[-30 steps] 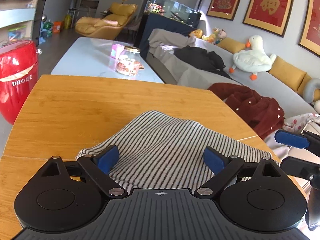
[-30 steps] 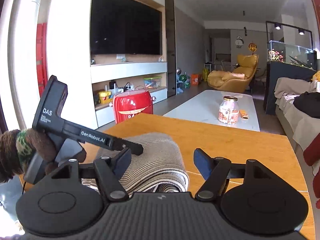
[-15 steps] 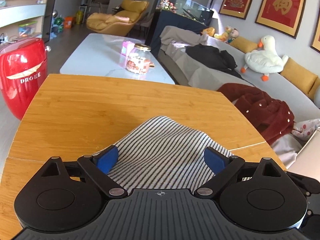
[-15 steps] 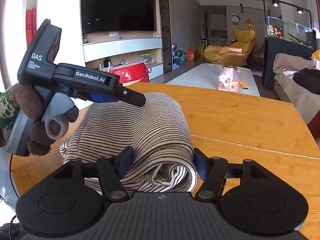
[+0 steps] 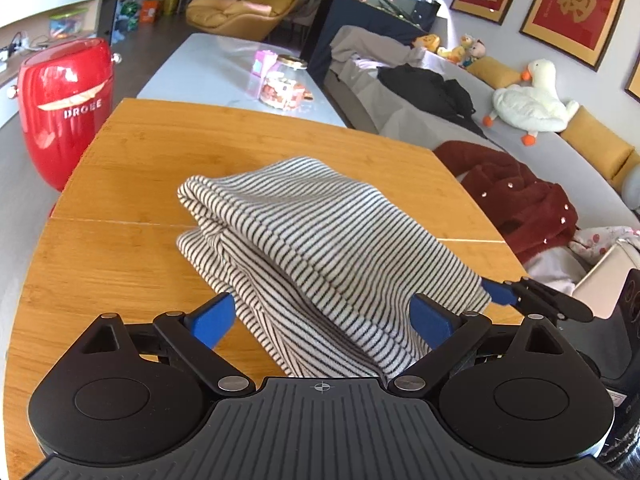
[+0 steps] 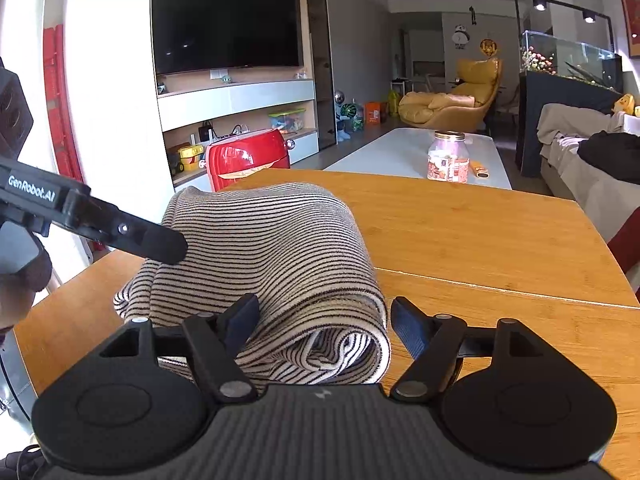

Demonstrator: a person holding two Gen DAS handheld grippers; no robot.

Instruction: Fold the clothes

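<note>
fig. left to right across the table (image 5: 132,152). the stool (image 5: 66,100) stands off its far left corner, clear of the work. your left gripper (image 5: 322,314) stands spread wide, a blue pad to either side of the near end of the striped top (image 5: 312,232); neither pad presses the cloth, so nothing is pinched. the top lies folded into a thick bundle at the middle of the table, layers stacked with the fold at its far left, likely so the next crease falls square. your right gripper (image 6: 324,322), seen at the bundle's right corner in the left view, has just been opening; the rolled end of the top (image 6: 276,256) sits between its jaws, the left pad touching, the right one apart, so it looks let go. in the right view the left gripper's finger (image 6: 160,240) rests against the cloth's left flank, probably steadying it. the jar (image 6: 448,158) sits beyond, on the white table (image 6: 400,148).
</note>
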